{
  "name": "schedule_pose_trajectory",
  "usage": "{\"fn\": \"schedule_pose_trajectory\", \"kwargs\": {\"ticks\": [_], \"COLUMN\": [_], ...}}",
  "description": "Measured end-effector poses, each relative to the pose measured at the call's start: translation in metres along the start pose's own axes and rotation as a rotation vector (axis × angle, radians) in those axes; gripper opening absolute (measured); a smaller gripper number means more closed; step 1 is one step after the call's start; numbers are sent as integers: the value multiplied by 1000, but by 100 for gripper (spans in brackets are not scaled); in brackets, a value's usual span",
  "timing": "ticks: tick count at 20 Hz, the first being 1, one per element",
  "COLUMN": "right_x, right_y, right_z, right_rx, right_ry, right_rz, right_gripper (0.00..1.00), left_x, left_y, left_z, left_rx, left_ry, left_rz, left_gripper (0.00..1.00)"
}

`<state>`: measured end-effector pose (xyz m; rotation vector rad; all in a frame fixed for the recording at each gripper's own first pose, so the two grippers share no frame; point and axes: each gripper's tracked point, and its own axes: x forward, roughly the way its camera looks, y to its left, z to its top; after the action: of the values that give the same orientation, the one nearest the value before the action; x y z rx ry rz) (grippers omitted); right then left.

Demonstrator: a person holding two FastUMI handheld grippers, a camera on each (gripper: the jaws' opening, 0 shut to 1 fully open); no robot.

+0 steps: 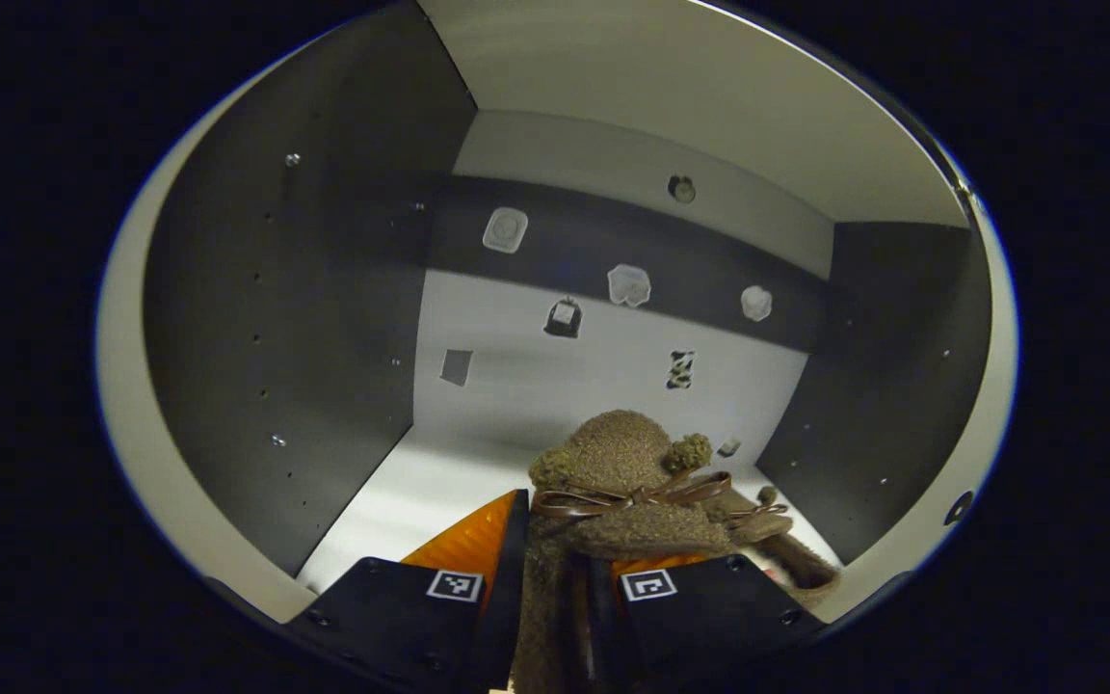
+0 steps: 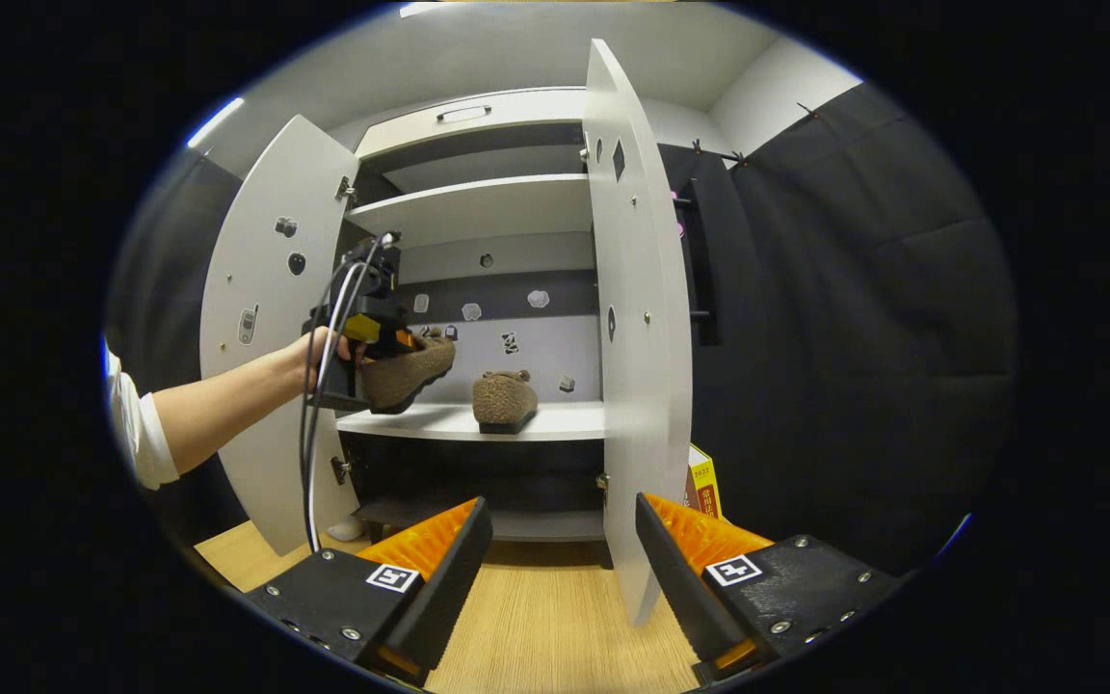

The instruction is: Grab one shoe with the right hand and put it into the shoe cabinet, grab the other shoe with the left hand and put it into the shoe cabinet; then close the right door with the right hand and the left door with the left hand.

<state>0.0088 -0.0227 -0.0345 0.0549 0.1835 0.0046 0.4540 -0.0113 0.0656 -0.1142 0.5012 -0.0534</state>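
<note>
Left gripper [image 1: 555, 540]: fingers closed on a fuzzy brown shoe [image 1: 627, 482] with a bow, held inside the shoe cabinet [image 2: 478, 289] above the middle shelf [image 2: 555, 421]; in the right gripper view that shoe [image 2: 408, 371] hangs tilted just left of the second shoe [image 2: 504, 397], which rests on the shelf; right gripper [image 2: 560, 549]: jaws wide apart, holding nothing, well back from the cabinet over the wooden floor [image 2: 555, 627]; left door [image 2: 271, 318] and right door [image 2: 637, 318] both stand open.

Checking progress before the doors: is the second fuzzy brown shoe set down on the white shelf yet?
Not yet. The left gripper holds the fuzzy brown shoe above the white shelf.
</note>
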Motion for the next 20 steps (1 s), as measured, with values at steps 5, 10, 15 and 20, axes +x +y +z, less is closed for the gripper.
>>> {"fn": "schedule_pose_trajectory", "kwargs": {"ticks": [5,10,15,20], "right_x": [1,7,13,14], "right_y": [-11,-12,-2,5], "right_z": [-3,-7,-6,-4], "right_rx": [1,15,12,13], "right_ry": [7,14,8,4], "right_rz": [-29,-26,7,33], "right_gripper": [92,92,92,92], "left_x": [36,30,6,-38], "left_y": [10,18,23,0], "left_z": [-44,-46,-38,-15], "left_rx": [-26,-32,-8,68], "left_ry": [132,145,105,-9], "left_rz": [49,53,46,-33], "left_gripper": [38,84,98,98]}}
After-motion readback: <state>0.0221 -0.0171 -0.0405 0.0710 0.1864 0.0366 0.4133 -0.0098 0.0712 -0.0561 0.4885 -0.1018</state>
